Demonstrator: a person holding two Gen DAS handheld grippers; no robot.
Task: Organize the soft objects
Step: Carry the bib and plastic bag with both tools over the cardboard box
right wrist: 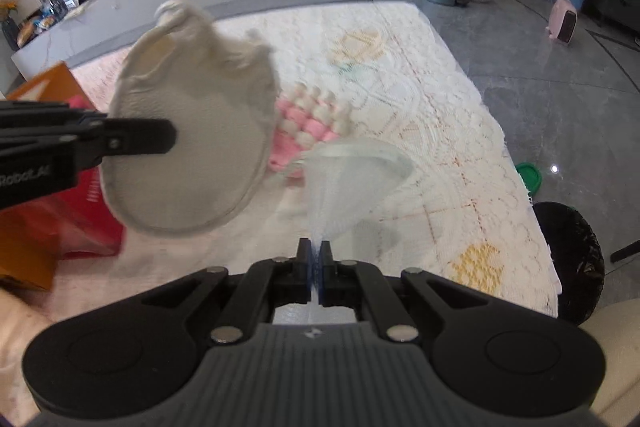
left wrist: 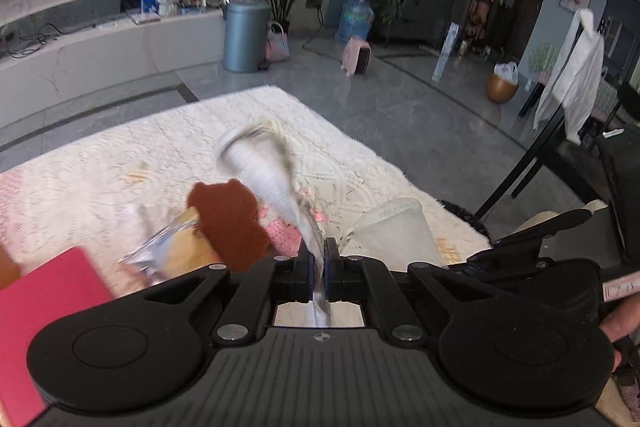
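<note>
My left claw [left wrist: 319, 259] clamped on cream round fabric pad [left wrist: 262, 163], lifted over lace-covered counter [left wrist: 120, 163]; long axis runs away from me. Left view alone shows brown plush bear [left wrist: 228, 223]. Right view shows pad face-on. Right claw [right wrist: 315, 259] pinches white mesh pouch [right wrist: 352, 179], fanning forward.

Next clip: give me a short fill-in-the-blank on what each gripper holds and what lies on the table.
1. The left gripper is shut on a round white ____ pad.
2. The right gripper pinches a pale ____ pouch.
3. Between the two held items, a pink and ____ knitted piece lies on the lace tablecloth.
4. In the left wrist view, a ____ plush bear lies near the fingers.

Missing words: cloth; mesh; white; brown
</note>
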